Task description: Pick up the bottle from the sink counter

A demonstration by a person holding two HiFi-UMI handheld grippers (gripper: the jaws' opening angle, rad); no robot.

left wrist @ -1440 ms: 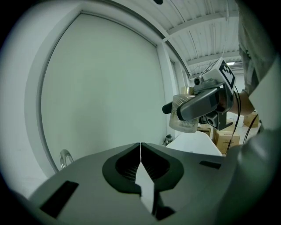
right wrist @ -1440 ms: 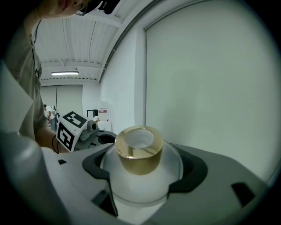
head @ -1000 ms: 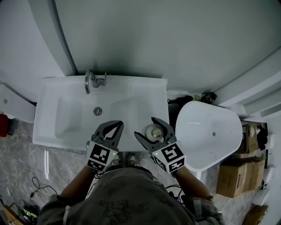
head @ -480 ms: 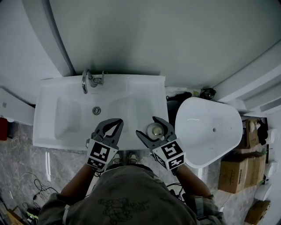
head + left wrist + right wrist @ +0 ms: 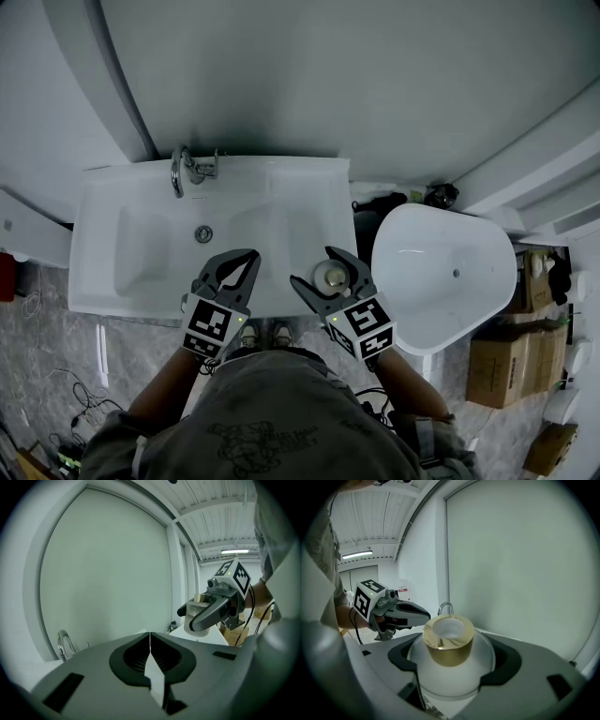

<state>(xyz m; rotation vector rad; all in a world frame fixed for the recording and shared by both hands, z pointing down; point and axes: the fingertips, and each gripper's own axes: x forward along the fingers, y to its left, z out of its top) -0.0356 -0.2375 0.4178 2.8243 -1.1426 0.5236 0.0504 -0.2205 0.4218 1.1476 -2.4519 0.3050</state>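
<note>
A white bottle point(image 5: 330, 276) with a gold collar point(image 5: 449, 641) and an open neck stands upright over the sink counter's point(image 5: 309, 202) front right corner. My right gripper point(image 5: 314, 268) is shut on the bottle, its round body seated in the cut-outs of both jaws. In the left gripper view the held bottle point(image 5: 193, 619) shows at the right; whether it rests on the counter I cannot tell. My left gripper point(image 5: 251, 255) hovers over the basin's front edge, just left of the bottle. It is shut, tips touching point(image 5: 150, 634), with nothing in it.
The white sink basin point(image 5: 141, 244) has a chrome faucet point(image 5: 183, 169) at the back and a drain point(image 5: 203, 234) in the middle. A large white oval tub point(image 5: 441, 281) stands to the right. Cardboard boxes point(image 5: 502, 366) sit on the floor beyond it. A wall rises behind the sink.
Both grippers hold nearly the same pose around the bottle. The head view has drifted slightly, so the sink sits a little to the left.
</note>
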